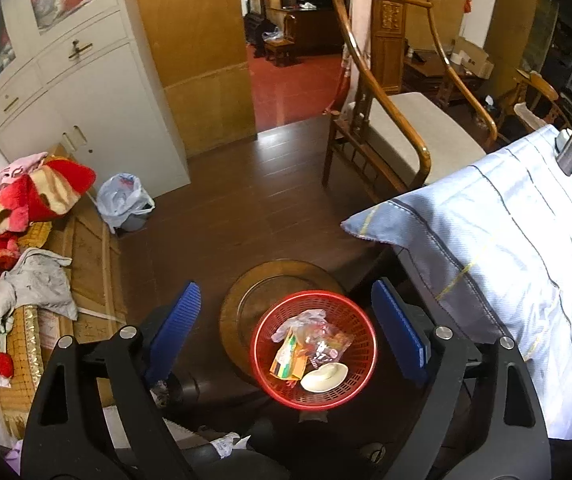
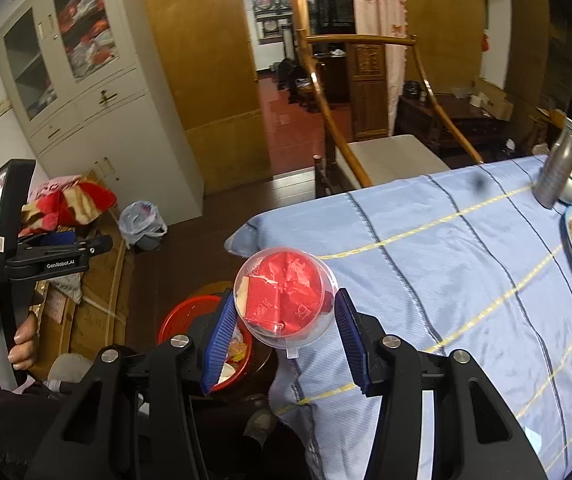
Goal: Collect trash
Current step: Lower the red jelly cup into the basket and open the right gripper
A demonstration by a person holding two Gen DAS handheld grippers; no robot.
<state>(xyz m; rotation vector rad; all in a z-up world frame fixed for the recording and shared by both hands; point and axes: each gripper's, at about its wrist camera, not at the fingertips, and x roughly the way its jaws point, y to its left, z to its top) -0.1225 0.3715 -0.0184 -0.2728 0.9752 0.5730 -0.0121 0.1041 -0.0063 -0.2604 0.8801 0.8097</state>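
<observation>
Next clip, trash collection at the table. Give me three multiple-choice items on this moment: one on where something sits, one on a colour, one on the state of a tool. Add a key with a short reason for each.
1. Where does the red basket sit?
A. On the blue tablecloth
B. On a round wooden stool beside the table
C. On the chair seat

2. What colour is the wrapper inside the clear round container?
A. Red
B. Green
C. White

3. What is the state of the left tool?
A. Shut on the basket
B. Shut on a wrapper
C. Open, holding nothing

Key:
1 B: the left wrist view shows the basket on the round wooden stool, below the edge of the tablecloth.
2 A: the crumpled wrapper seen through the clear plastic is red.
3 C: its blue pads stand wide apart above the basket, touching nothing.
</observation>
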